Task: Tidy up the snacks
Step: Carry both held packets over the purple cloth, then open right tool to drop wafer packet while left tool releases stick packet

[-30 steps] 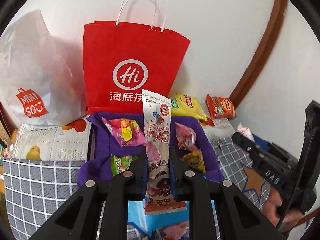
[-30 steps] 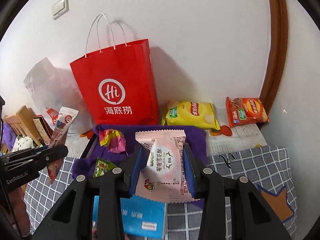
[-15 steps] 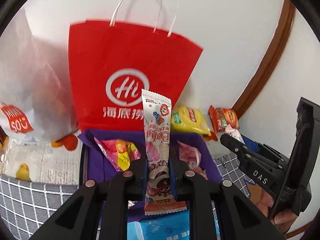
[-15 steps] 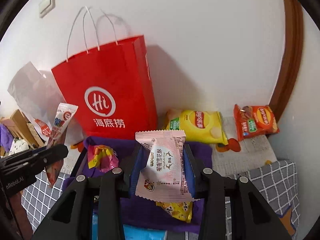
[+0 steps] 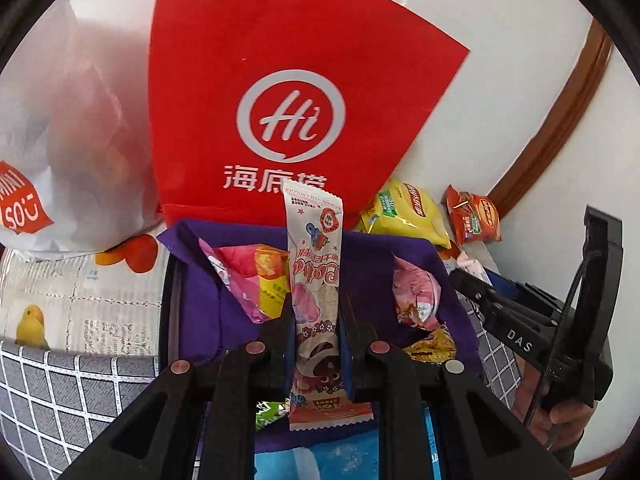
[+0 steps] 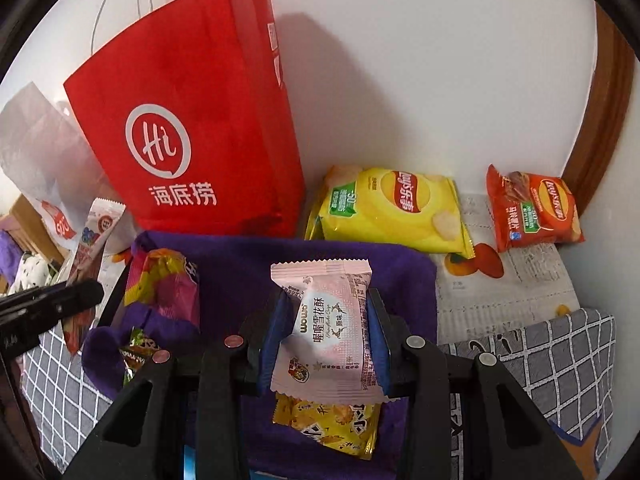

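Hovering over purple bin (image 6: 360,256): left tongs (image 5: 316,344) clamp tall snack stick (image 5: 314,280), right tongs (image 6: 326,336) clamp pink pastry packet (image 6: 328,328), likely for dropping in.

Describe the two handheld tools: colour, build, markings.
Both are matte black plastic. The left tool and right tool each have two angular fingers with cut-out slots, blue pads on the inner faces and round copper-coloured and silver screw heads on top. In the left wrist view the right tool's side reads "DAS" in white, with a thin black cable running along its body.
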The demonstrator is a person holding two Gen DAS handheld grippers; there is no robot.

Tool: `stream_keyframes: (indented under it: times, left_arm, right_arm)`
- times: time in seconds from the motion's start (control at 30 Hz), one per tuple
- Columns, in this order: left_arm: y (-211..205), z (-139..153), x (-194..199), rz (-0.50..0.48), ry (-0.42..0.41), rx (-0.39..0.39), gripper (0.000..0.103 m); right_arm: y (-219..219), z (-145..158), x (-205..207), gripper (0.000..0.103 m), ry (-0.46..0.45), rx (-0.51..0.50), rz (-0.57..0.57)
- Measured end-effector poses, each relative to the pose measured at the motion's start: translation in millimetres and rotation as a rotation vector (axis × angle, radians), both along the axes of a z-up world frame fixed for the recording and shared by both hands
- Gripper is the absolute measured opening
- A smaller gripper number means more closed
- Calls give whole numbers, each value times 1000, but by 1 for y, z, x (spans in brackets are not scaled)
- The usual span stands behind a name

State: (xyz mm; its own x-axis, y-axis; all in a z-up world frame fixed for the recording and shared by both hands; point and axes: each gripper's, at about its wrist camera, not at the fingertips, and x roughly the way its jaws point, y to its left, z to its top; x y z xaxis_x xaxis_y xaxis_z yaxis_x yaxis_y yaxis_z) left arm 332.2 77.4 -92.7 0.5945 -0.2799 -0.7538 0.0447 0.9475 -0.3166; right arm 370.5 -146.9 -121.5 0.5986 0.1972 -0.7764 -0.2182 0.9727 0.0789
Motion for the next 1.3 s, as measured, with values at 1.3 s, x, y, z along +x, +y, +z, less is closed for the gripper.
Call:
stream_keyframes:
  times: [1.3]
  left_arm:
    - [-16,-58,21,-52,211,-75,18]
  right_arm:
    - [6,-8,4,57,71,1,36]
